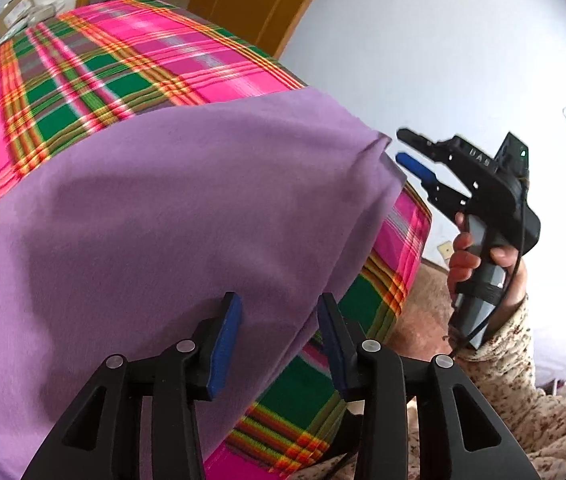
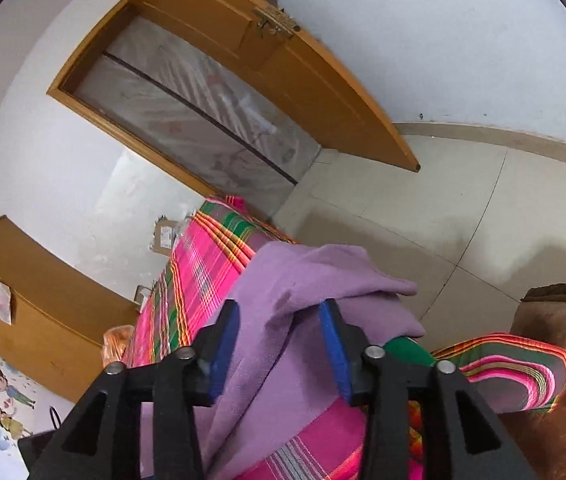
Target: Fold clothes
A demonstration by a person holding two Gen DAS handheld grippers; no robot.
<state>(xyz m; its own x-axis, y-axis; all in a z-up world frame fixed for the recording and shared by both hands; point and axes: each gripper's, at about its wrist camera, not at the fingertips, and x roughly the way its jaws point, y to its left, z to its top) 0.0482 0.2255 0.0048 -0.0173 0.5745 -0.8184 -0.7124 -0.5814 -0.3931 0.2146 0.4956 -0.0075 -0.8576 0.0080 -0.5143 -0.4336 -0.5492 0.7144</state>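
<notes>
A purple garment point(image 1: 163, 200) lies spread over a bed with a pink and green plaid cover point(image 1: 103, 64). My left gripper point(image 1: 281, 312) hovers over the garment's near edge, open, its blue pads apart and not pressing the cloth. In the left wrist view my right gripper point(image 1: 401, 146), held by a hand point(image 1: 467, 256), stands open just right of the garment's folded corner with nothing between its fingers. Seen from the right wrist, the right gripper point(image 2: 279, 312) is open above a bunched end of the purple garment point(image 2: 315, 276) on the plaid cover point(image 2: 203, 264).
An open wooden door point(image 2: 283, 60) and a tiled floor point(image 2: 443, 208) lie beyond the bed. A wooden cabinet point(image 2: 35, 288) stands at the left, a brown padded seat point(image 2: 555, 320) at the right. A patterned sleeve point(image 1: 523, 360) fills the lower right.
</notes>
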